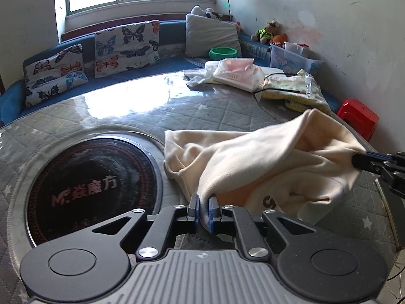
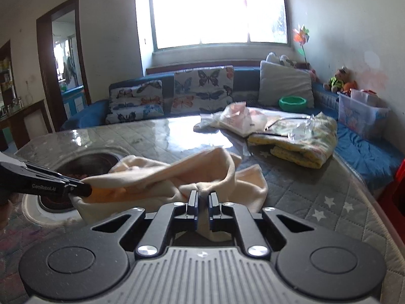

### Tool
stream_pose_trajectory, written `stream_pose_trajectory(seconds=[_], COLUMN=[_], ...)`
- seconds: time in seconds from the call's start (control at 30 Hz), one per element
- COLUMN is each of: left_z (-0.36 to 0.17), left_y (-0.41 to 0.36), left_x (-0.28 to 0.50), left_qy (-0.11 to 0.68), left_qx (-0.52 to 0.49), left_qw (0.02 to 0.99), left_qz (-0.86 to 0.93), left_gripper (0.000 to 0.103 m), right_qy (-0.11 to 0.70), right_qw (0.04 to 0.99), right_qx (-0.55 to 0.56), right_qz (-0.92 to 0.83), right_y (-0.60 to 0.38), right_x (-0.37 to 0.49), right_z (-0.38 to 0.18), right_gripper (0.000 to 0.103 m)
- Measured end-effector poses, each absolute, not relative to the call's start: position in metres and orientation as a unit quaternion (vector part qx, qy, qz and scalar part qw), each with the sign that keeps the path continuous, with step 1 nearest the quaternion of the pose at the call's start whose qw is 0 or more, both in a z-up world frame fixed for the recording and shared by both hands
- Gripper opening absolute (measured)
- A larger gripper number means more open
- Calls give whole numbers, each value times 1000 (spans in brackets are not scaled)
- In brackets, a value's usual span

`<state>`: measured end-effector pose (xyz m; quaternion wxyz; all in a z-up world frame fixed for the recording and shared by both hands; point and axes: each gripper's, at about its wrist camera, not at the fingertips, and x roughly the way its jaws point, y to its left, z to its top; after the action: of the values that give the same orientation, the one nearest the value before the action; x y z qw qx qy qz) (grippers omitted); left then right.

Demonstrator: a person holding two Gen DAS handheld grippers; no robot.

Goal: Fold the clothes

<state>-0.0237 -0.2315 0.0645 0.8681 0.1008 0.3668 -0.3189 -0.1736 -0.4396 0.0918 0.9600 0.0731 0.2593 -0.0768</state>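
Both tools pinching soft cream fleece garment [image 1: 253,157]: left tool [image 1: 204,204], right tool [image 2: 202,200]. Garment half-lifted over quilted grey bench [image 1: 126,116]. Risk: thin pinch slips, bunched fabric folds crooked.

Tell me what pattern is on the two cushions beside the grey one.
Colourful butterflies on a pale ground, clearest on the butterfly cushions in the left wrist view.

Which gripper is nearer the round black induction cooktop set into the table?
Left. The left gripper pinches the cream garment right beside the cooktop; the right gripper holds the garment's other end, farther away.
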Motion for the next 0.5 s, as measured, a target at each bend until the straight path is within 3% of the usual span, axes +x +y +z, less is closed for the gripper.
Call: stream_pose_trajectory(seconds=[0.37, 0.5], left_z=[101, 107], left_y=[-184, -180], left_x=[-38, -47], left_qy=[327, 324], left_qx=[74, 76], left_qw=[888, 876], left_qz=[-316, -350], left_gripper=[4, 5], right_qy=[199, 216], right_qw=[978, 975], right_qx=[47, 24], right_qz=[-40, -44], right_y=[-409, -400], right_x=[-203, -205], right_z=[137, 140], right_gripper=[4, 4])
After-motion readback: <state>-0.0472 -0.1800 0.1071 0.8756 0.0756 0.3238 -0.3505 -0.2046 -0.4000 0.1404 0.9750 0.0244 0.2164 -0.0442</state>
